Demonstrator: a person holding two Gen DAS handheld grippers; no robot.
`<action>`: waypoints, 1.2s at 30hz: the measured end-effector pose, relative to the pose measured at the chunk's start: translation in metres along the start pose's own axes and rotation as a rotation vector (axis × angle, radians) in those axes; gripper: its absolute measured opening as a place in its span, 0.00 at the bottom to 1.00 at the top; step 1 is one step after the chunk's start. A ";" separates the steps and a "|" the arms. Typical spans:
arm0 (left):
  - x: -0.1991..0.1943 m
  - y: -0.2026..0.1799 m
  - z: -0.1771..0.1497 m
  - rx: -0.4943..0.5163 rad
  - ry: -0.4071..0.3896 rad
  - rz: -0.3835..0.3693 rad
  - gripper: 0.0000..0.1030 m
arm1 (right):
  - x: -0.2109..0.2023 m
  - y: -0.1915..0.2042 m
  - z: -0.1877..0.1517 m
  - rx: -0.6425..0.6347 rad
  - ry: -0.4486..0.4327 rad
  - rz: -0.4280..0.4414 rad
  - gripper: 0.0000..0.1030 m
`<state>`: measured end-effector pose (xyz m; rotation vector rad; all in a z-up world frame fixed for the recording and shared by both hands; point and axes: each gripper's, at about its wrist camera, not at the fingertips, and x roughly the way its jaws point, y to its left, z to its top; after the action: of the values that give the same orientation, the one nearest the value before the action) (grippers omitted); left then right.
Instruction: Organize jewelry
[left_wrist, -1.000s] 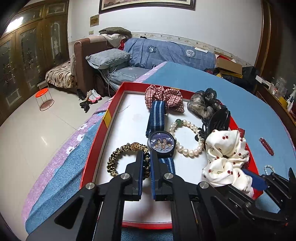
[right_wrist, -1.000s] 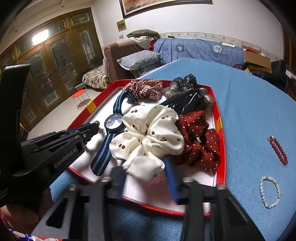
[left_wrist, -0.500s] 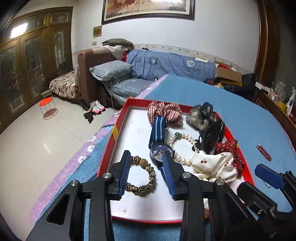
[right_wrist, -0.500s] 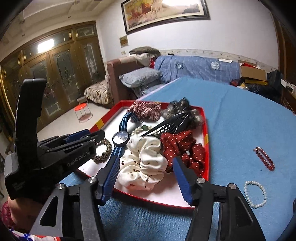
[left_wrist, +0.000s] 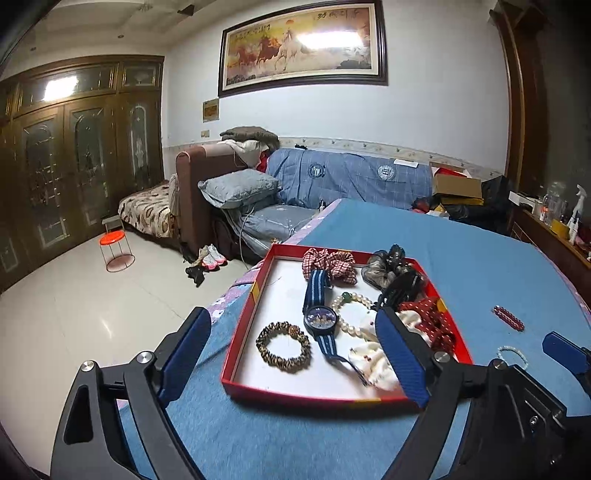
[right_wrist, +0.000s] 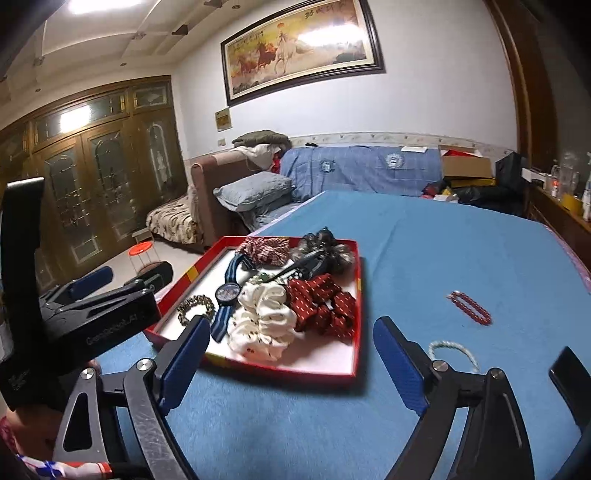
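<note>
While both claws, left claw (left_wrist: 295, 354) and right claw (right_wrist: 291, 358), are opening and empty, the light, slippery pearl bracelet (right_wrist: 453, 350) just right of the right claw wants pinching across its strand.

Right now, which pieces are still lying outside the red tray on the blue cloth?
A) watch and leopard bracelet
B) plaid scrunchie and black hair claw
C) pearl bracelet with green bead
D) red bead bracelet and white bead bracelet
D: the red bead bracelet and the white bead bracelet lie on the blue cloth right of the red tray; the other pieces sit inside it.
</note>
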<state>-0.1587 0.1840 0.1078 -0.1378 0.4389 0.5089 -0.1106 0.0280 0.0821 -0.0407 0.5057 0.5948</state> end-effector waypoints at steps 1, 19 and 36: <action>-0.004 -0.001 -0.001 0.005 -0.007 0.007 0.90 | -0.003 -0.001 -0.002 0.003 -0.001 -0.006 0.91; -0.057 -0.012 -0.049 0.167 -0.063 0.113 1.00 | -0.042 -0.015 -0.040 0.099 0.040 -0.157 0.94; -0.033 0.022 -0.057 0.020 0.056 0.015 1.00 | -0.037 0.013 -0.047 0.006 0.059 -0.132 0.94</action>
<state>-0.2167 0.1749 0.0710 -0.1301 0.4994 0.5160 -0.1653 0.0112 0.0602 -0.0859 0.5575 0.4639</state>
